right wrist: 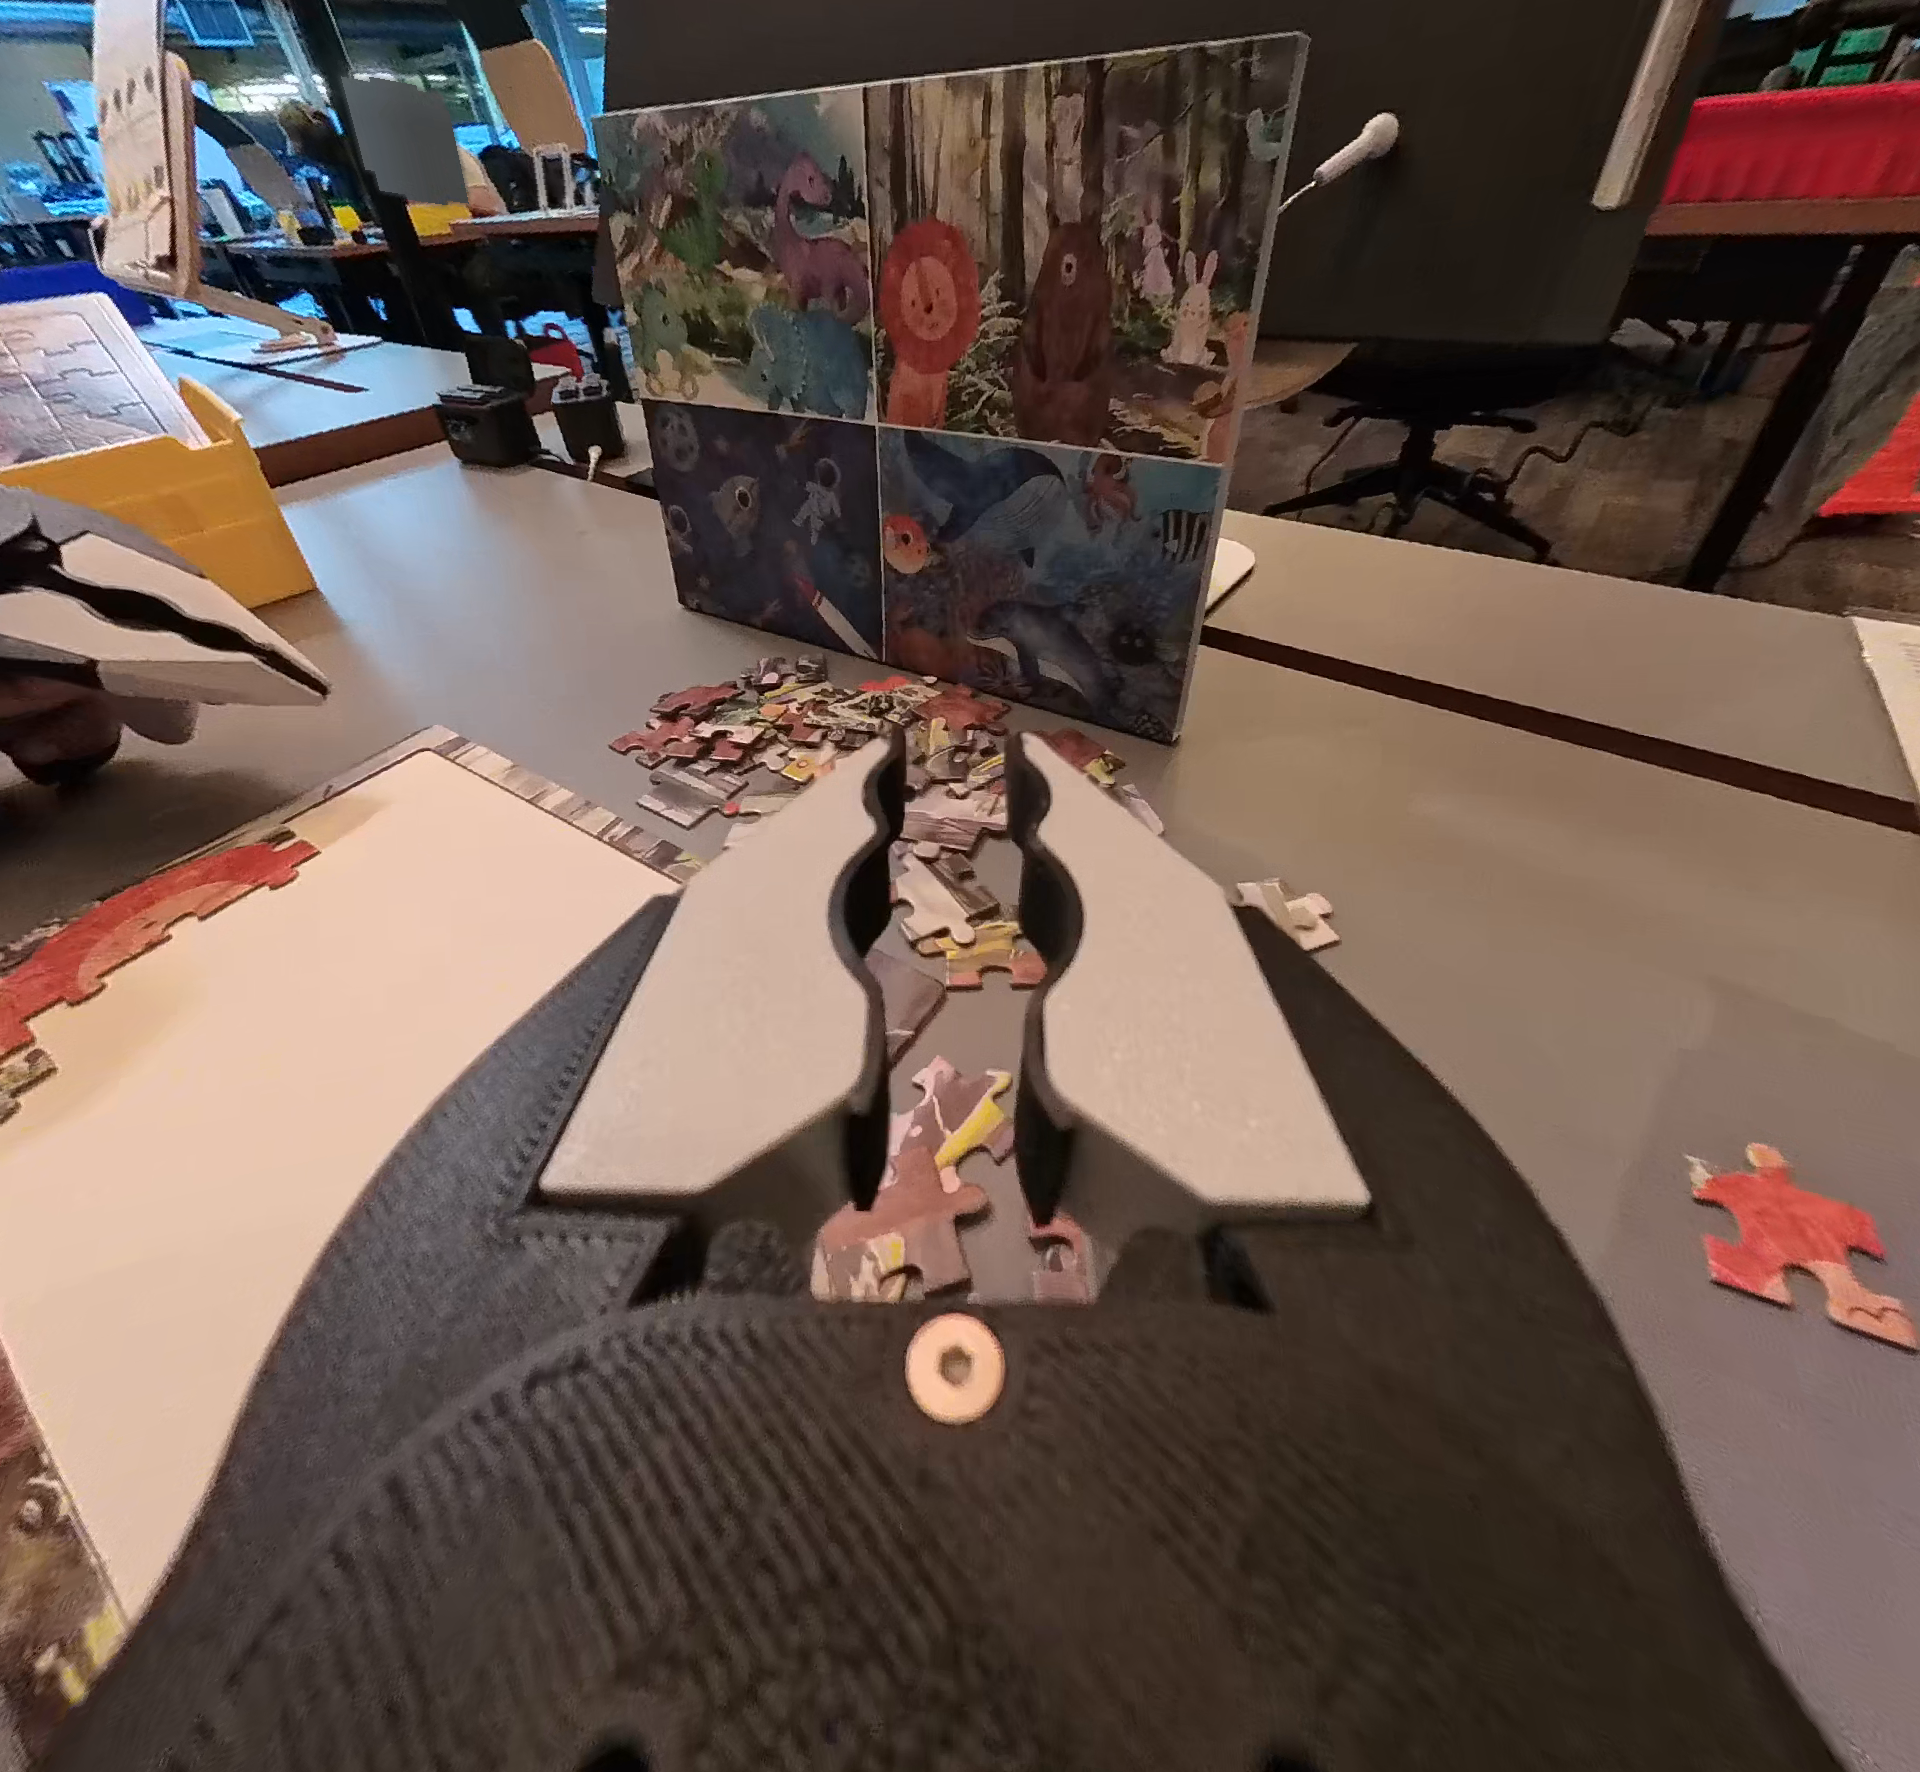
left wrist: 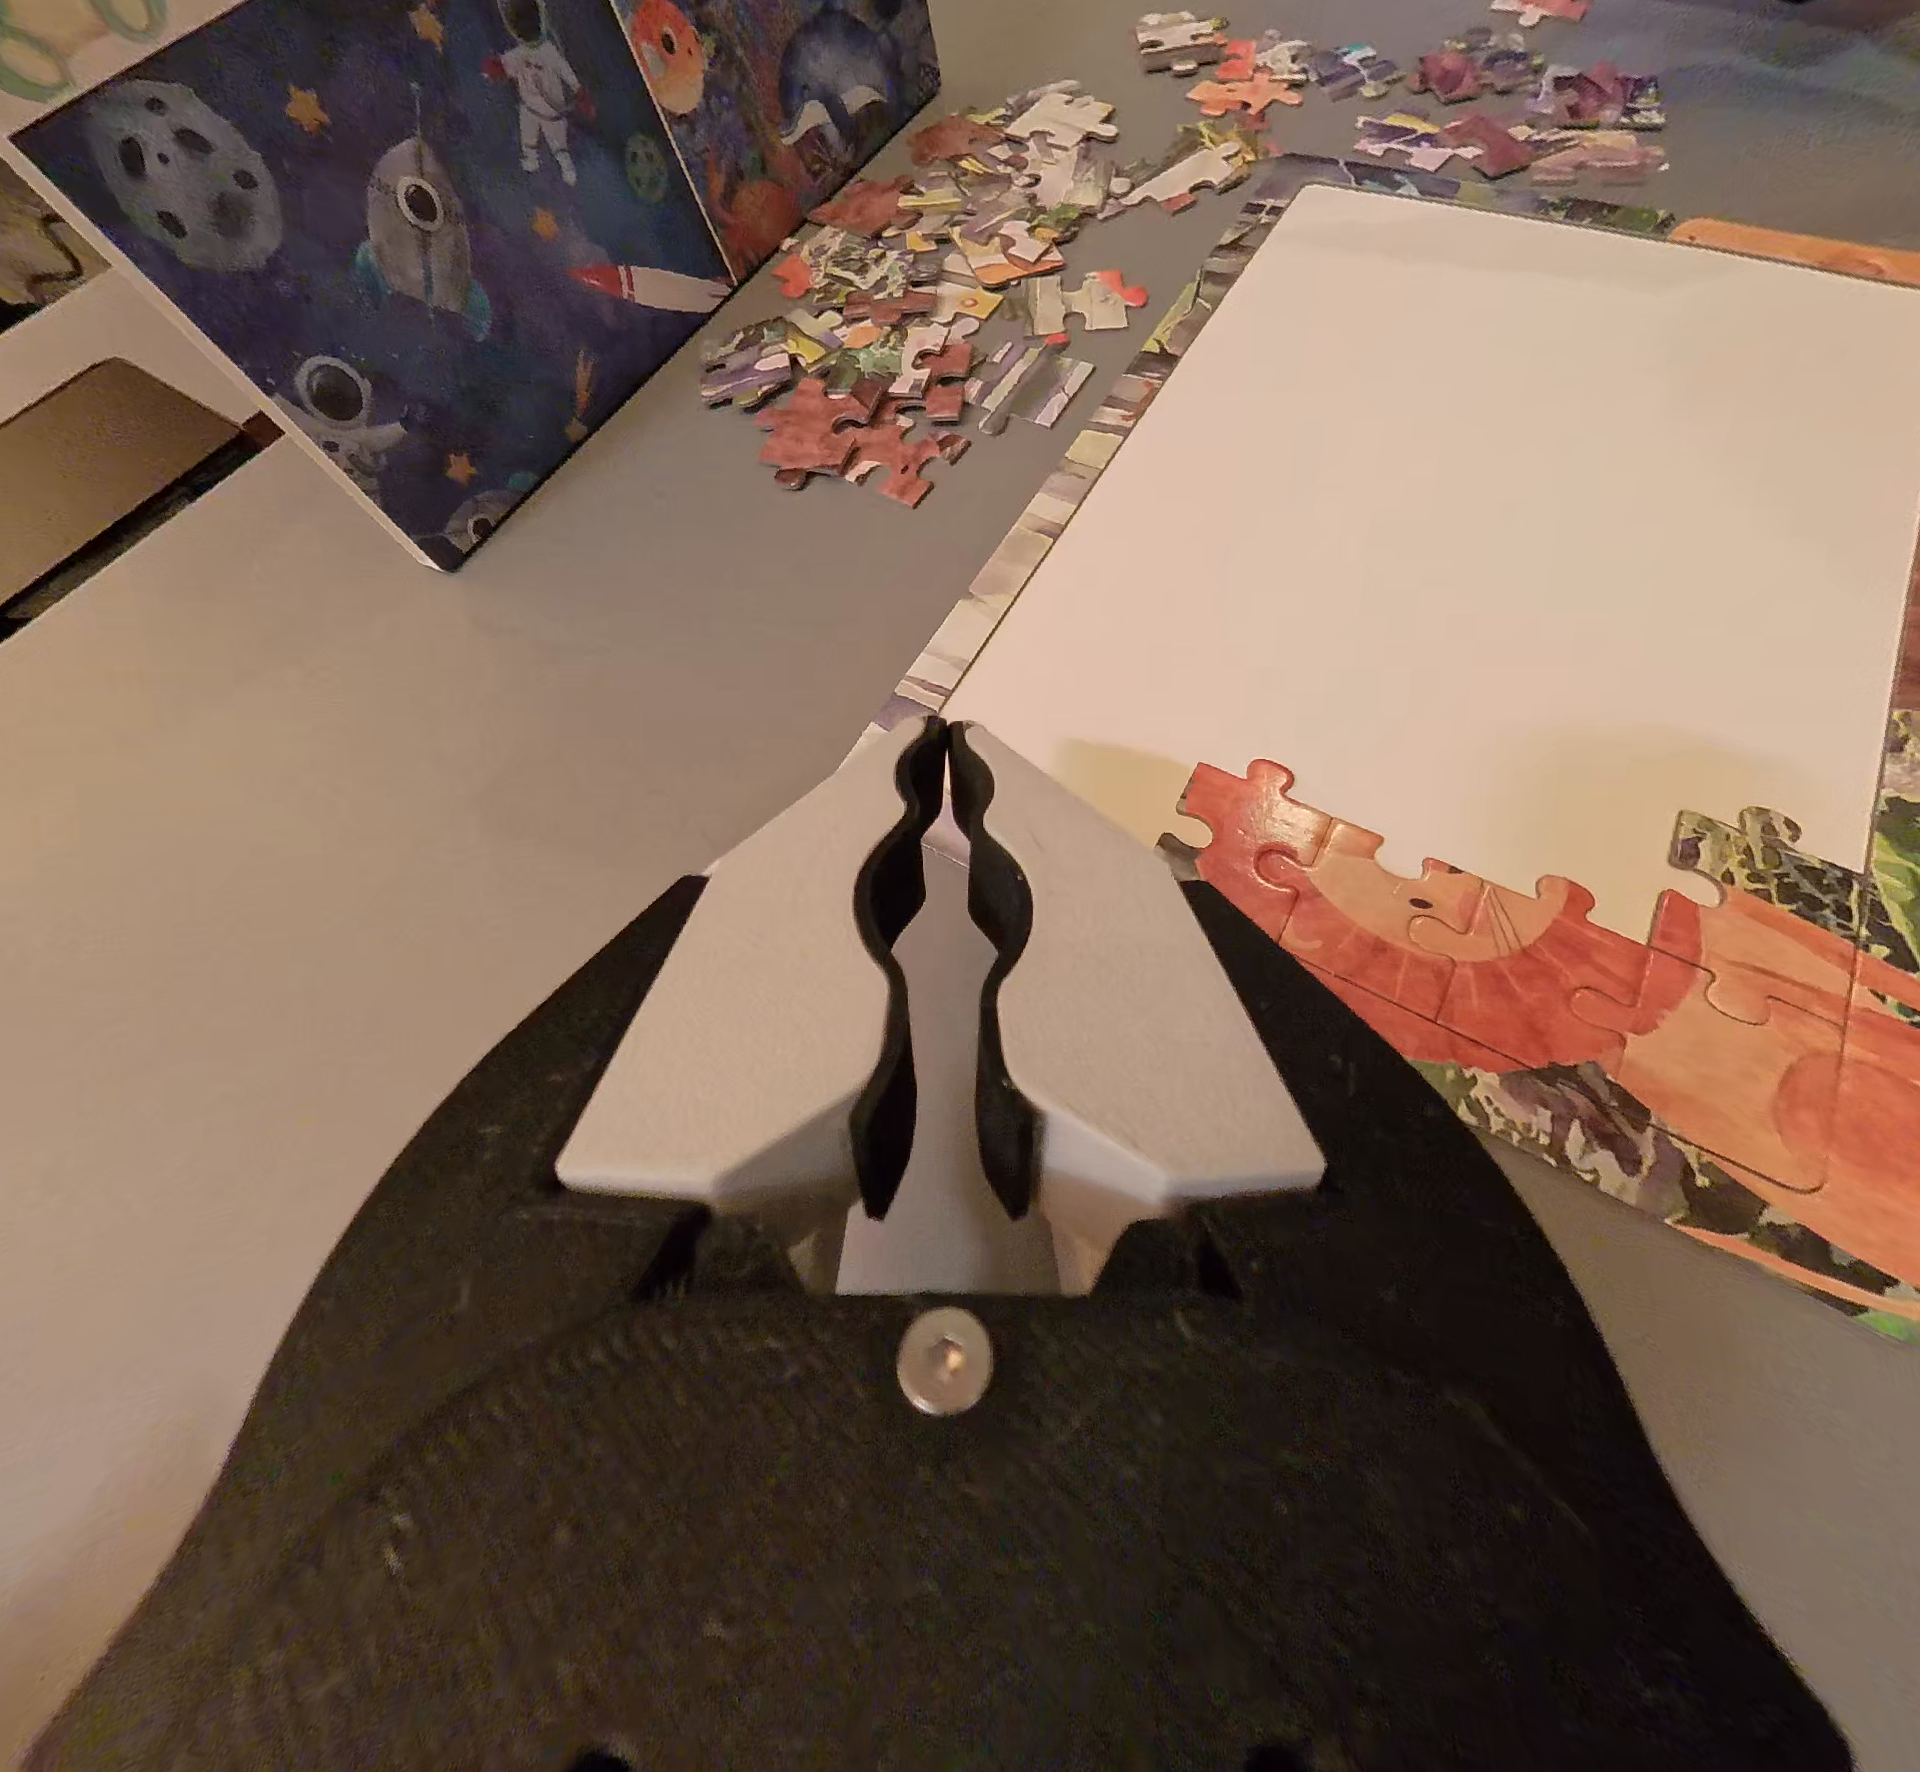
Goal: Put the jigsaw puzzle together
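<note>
- Puzzle tray (left wrist: 1455, 496) lies flat on the desk (left wrist: 364, 839), a joined lion strip (left wrist: 1507, 974) along its near edge.
- We hold our left tongs (left wrist: 943, 735) low over the tray's corner, tips pressed together, gripping nothing.
- Our right tongs (right wrist: 956, 756) hover parted above the loose pieces (right wrist: 831, 735), empty.
- The picture box (right wrist: 935, 372) stands upright behind the pieces.
</note>
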Demonstrator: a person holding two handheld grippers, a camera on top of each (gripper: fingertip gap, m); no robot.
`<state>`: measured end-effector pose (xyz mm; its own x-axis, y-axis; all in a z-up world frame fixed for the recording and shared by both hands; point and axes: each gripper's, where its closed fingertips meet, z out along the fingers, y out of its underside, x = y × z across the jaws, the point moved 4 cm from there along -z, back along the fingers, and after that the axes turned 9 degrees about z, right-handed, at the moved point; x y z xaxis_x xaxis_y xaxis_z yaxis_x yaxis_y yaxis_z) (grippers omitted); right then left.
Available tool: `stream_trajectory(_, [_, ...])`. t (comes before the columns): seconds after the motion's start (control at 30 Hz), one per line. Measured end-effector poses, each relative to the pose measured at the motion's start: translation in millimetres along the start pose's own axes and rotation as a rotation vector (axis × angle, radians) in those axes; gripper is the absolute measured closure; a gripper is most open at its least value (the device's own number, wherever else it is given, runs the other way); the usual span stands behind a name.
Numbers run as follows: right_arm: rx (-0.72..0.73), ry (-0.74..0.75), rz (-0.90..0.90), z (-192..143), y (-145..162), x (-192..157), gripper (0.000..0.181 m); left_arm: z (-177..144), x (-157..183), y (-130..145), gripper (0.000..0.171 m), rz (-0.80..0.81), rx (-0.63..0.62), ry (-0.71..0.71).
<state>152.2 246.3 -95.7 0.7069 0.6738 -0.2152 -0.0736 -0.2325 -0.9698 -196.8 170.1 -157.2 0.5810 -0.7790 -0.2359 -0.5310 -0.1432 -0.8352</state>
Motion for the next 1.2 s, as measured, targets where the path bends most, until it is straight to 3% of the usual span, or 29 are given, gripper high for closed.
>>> stream_trajectory(1.2, [0.09, 0.101, -0.072, -22.4, -24.0, 9.9, 0.169, 1.7, -1.2, 2.2, 0.171, -0.013, -0.021, -0.003])
